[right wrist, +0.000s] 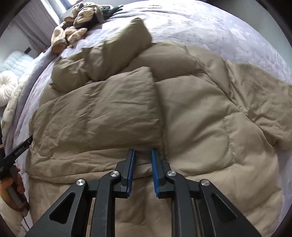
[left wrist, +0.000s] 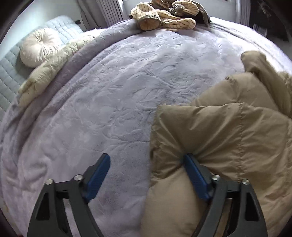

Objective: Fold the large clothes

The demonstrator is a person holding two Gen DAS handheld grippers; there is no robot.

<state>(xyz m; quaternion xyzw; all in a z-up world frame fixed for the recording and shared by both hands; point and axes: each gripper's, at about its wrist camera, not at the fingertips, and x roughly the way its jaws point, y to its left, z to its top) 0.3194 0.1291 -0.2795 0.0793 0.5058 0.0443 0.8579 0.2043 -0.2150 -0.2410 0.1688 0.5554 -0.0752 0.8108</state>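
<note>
A large tan puffer jacket [right wrist: 182, 113] lies spread on the lavender bedspread [right wrist: 228, 27], with one padded panel [right wrist: 109, 113] folded over its middle and a sleeve [right wrist: 118, 47] bunched at the far side. My right gripper [right wrist: 142, 151] hovers over the jacket's near part, jaws a narrow gap apart, with no fabric pinched between the pads. My left gripper [left wrist: 147, 156] stands wide open at the jacket's [left wrist: 219, 138] left edge. Its right finger [left wrist: 195, 173] presses into the puffy fabric while its left finger [left wrist: 98, 173] is over the bare bedspread [left wrist: 109, 91].
A heap of cream striped clothes [left wrist: 164, 16] lies at the bed's far edge. A round cream cushion [left wrist: 39, 47] and a cream duvet [left wrist: 45, 80] sit at the left by a quilted grey surface [left wrist: 11, 76]. A hand [right wrist: 12, 182] holding the left gripper shows at the left edge.
</note>
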